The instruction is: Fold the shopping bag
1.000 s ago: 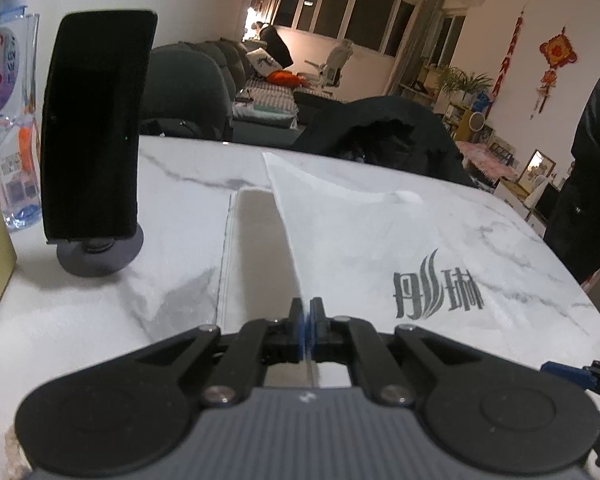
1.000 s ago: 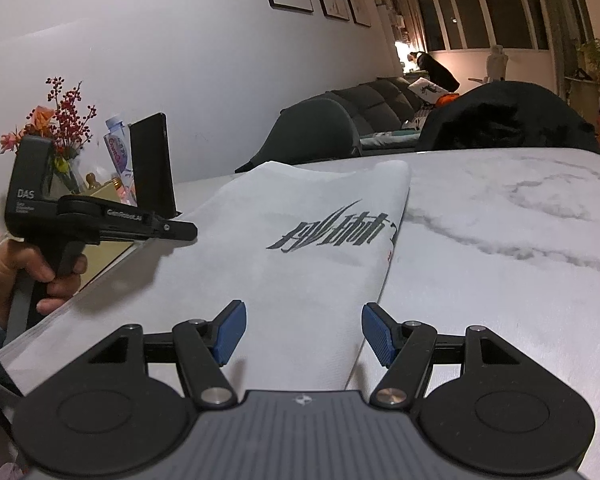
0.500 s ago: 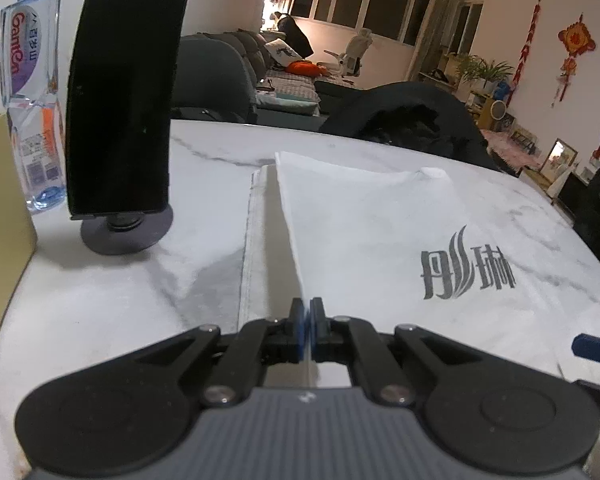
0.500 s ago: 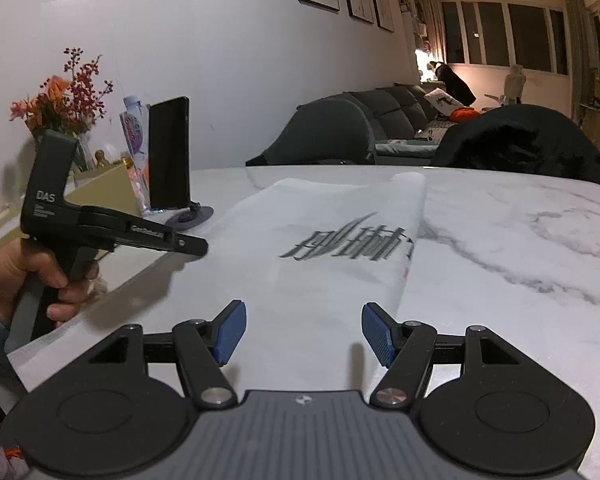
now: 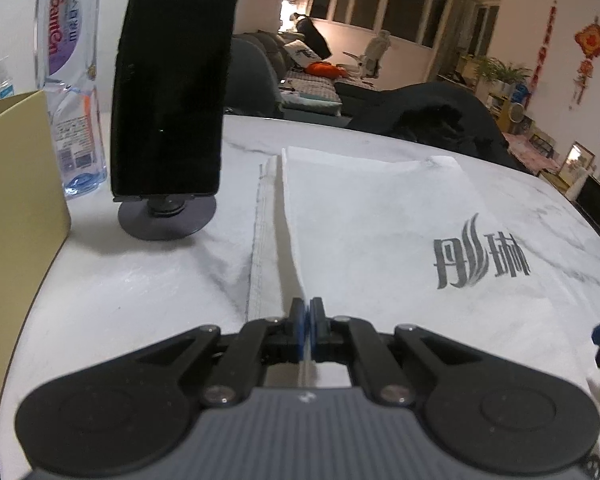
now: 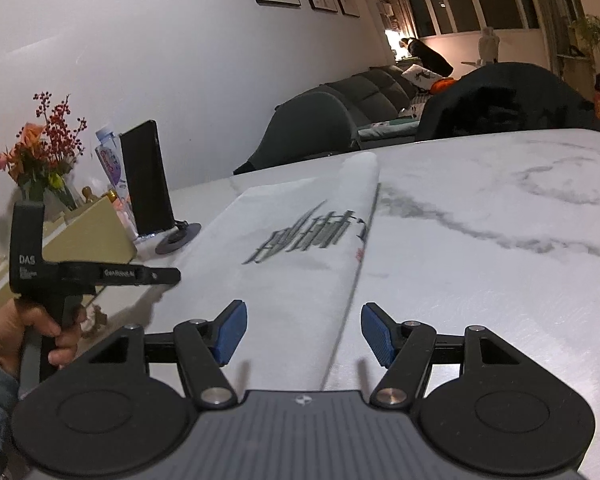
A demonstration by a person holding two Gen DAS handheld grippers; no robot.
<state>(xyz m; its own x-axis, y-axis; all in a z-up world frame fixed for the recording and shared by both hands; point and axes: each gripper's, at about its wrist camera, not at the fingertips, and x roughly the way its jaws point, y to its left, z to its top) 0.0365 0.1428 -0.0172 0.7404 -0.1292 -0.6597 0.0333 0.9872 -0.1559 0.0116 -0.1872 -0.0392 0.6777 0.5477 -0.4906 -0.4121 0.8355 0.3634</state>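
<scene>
A white shopping bag (image 5: 380,216) with a dark printed logo lies flat on the marble table (image 5: 140,280). My left gripper (image 5: 308,312) is shut on the bag's near left edge, and a thin fold of fabric runs between its blue pads. The right wrist view shows the same bag (image 6: 284,264) stretching away, with the right gripper (image 6: 303,330) open just above its near end and nothing between the fingers. The left gripper (image 6: 172,276) also appears there, held by a hand (image 6: 20,332) at the left.
A black phone on a round stand (image 5: 172,96), a water bottle (image 5: 70,76) and a yellow box (image 5: 16,168) stand to the left of the bag. Flowers (image 6: 40,152) sit at the table's far left. Dark chairs and a black coat (image 6: 500,100) line the far edge.
The left gripper has lowered and carried the held bag edge toward the table, so the raised flap now lies nearly flat. The right gripper stayed open over the bag's near end.
</scene>
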